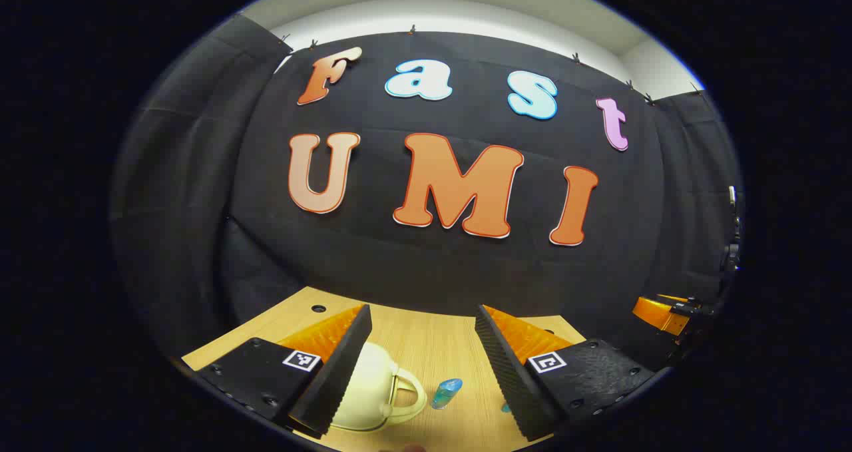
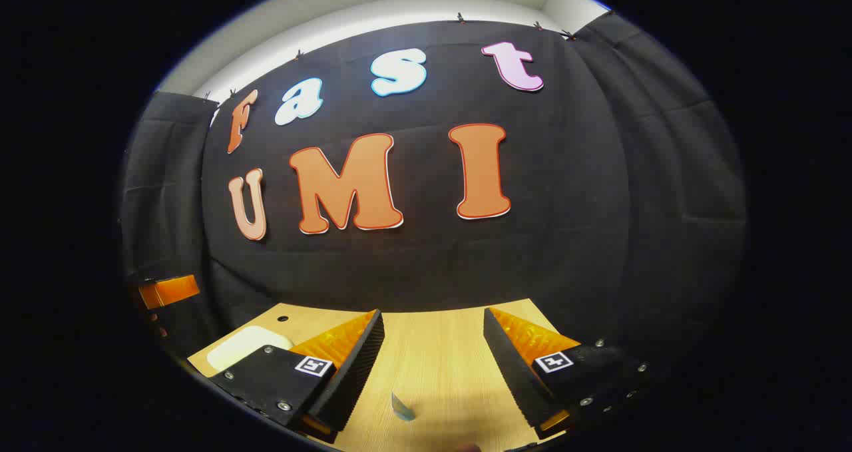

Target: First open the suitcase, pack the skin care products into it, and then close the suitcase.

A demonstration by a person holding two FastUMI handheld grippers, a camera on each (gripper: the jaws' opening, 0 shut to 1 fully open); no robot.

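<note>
Left tool (image 1: 423,345) and right tool (image 2: 432,345), both spread and empty, above the wooden counter (image 1: 432,345). Cream suitcase (image 1: 373,385), closed, beside a blue bottle (image 1: 446,393).

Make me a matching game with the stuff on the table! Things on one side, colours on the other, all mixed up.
Things:
1. suitcase
2. little bottle
3. table
4. fingers of the left gripper

Colours:
A. black, with ridges
B. cream, with a loop handle
C. light wood
D. see-through blue

Pairs: 1-B, 2-D, 3-C, 4-A

Both grippers are open, the left gripper and the right gripper.
</note>
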